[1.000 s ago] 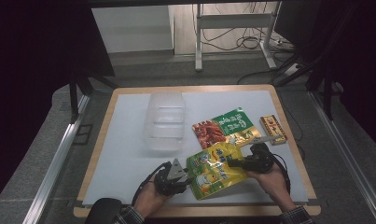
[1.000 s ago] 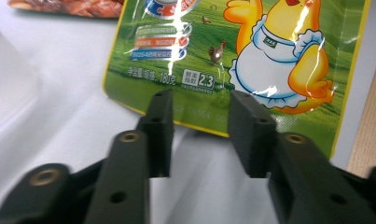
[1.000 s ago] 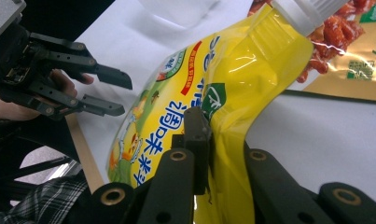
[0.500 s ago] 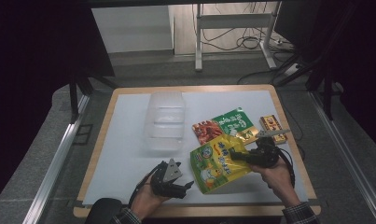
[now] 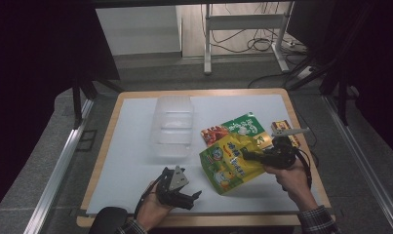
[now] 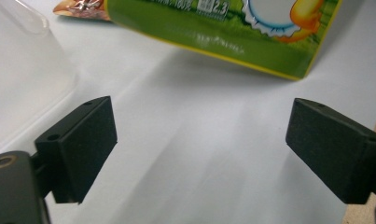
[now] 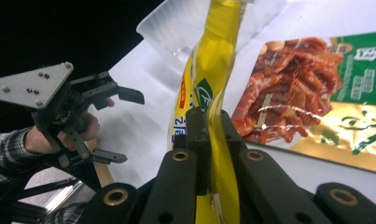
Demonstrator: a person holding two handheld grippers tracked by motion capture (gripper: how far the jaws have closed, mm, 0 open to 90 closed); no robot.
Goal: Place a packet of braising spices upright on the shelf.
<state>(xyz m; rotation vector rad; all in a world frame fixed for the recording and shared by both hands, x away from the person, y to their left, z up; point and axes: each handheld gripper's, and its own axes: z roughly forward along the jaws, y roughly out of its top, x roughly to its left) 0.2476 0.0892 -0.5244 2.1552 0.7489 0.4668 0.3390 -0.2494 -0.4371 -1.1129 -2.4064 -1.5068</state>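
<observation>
Up close, right gripper [image 7: 209, 126] pinches yellow pouch [image 7: 213, 70]; high view hides grip.

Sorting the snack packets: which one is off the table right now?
The yellow-green pouch, pinched by the right tool; the green-and-red packet and small box lie flat.

The pouch [image 5: 230, 163] is yellow-green with a blue-and-white badge and orange artwork. The packet [image 5: 235, 129] behind it is green and gold, with red-brown strips pictured at one end. The white worktop [image 5: 130, 161] has a pale wood edge, and the tub [image 5: 172, 126] is clear.
</observation>
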